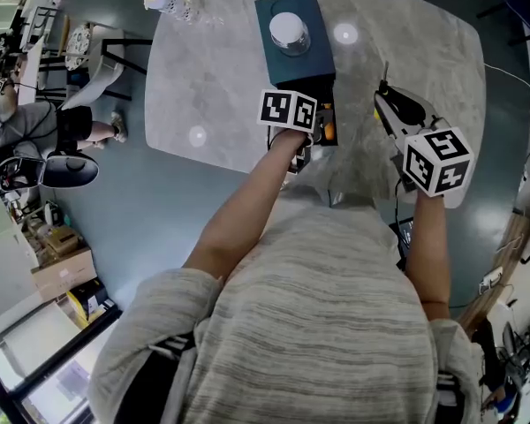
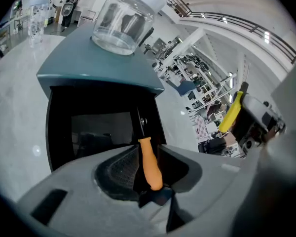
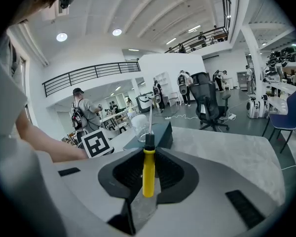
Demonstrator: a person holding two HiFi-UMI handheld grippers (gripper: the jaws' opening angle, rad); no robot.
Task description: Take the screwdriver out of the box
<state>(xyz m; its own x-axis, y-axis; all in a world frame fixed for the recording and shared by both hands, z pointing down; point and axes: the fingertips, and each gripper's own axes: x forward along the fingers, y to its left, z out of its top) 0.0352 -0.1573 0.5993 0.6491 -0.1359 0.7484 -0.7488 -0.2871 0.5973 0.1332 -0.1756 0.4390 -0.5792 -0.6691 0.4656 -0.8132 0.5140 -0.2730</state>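
Observation:
A dark teal box stands on the marble table, its black open front facing me. An orange-handled screwdriver sticks out of that opening, its shaft reaching inside. My left gripper is at the opening, open, with the orange handle lying between its jaws; in the head view it sits under its marker cube. To the right of the box, my right gripper is shut on a yellow-handled screwdriver and is held above the table.
A glass jar rests upside down on the box top. A plastic bottle stands at the table's far left corner, beside a chair. A person is at the left. Behind the table stands an office chair.

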